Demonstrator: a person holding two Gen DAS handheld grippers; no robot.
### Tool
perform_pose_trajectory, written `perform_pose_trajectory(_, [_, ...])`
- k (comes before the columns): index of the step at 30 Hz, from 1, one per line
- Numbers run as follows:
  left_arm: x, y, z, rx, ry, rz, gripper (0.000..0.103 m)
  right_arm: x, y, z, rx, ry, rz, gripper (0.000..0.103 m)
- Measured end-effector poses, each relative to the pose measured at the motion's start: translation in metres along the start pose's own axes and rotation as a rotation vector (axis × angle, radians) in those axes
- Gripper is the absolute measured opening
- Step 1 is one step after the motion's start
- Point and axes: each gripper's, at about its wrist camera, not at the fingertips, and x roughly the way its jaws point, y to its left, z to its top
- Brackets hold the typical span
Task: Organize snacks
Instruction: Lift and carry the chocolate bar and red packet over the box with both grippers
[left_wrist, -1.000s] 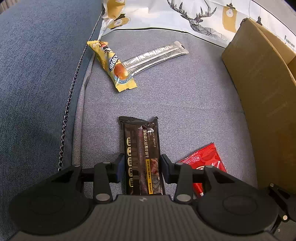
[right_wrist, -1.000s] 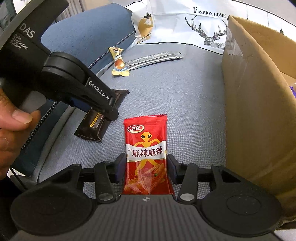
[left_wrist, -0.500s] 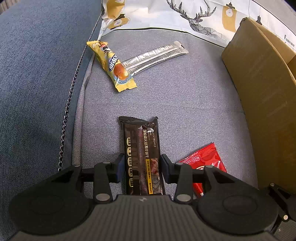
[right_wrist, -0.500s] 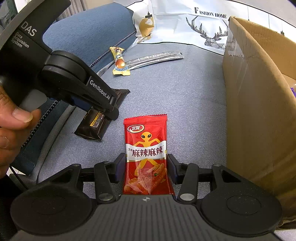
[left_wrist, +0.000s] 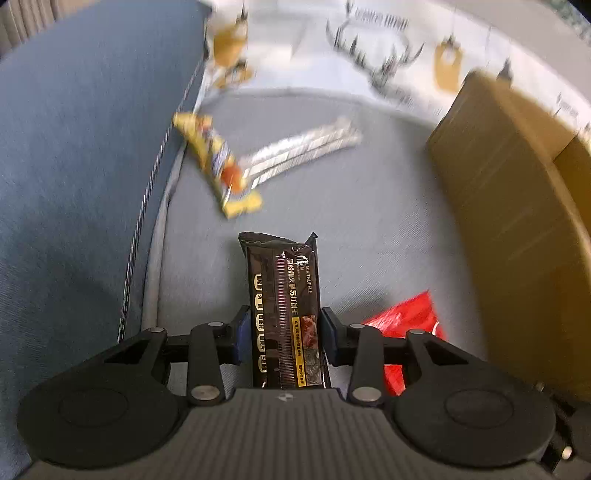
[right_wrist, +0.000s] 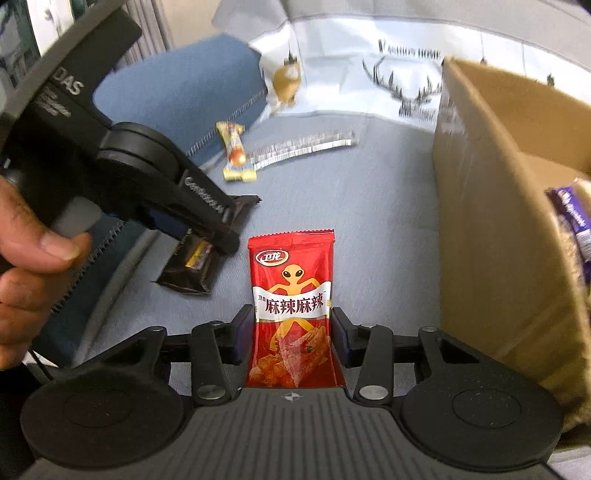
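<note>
Left gripper (left_wrist: 283, 341): jaws closed partway on the sides of a dark brown snack bar (left_wrist: 282, 306), whose far end points across the grey sofa cushion (left_wrist: 369, 221). Right gripper (right_wrist: 293, 334): jaws have just been closing, now pressed to both edges of a red snack packet (right_wrist: 291, 306) just beside the cardboard box (right_wrist: 491, 229). Farther off on the cushion lie a yellow snack packet (left_wrist: 218, 164) and silver stick packets (left_wrist: 303, 149), touching. A hand (right_wrist: 26, 273) holds the left gripper.

Matte-black grippers: left gripper (right_wrist: 207, 236) bears white "DAS" lettering; right gripper (right_wrist: 293, 338) has blue-edged jaws and silver screws.
</note>
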Motion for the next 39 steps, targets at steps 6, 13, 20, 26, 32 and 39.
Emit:
perform_pose_trajectory(6, [-0.047,0.002,-0.006,-0.059,-0.207,-0.042,0.043,-0.040,0.008,-0.006,-0.049,-0.136,-0.006,0.045])
perform_pose_trajectory(13, [-0.082,0.001,-0.011,-0.062,-0.355,-0.071,0.043,-0.093,0.001,-0.007,-0.031,-0.273,-0.016,0.045])
perform_pose_trajectory(20, [-0.086,-0.006,-0.008,-0.029,-0.389,-0.071,0.043,-0.130,-0.019,0.004,-0.039,-0.371,-0.041,0.045])
perform_pose_trajectory(26, [-0.079,-0.014,-0.001,-0.025,-0.400,-0.098,0.043,-0.171,-0.073,0.040,0.019,-0.500,-0.118,0.045])
perform_pose_trajectory(32, [-0.080,-0.037,0.004,0.014,-0.440,-0.112,0.043,-0.193,-0.138,0.061,-0.023,-0.559,-0.250,0.045])
perform_pose_trajectory(39, [-0.087,-0.077,0.006,0.082,-0.535,-0.136,0.043,-0.186,-0.185,0.047,0.102,-0.562,-0.322,0.044])
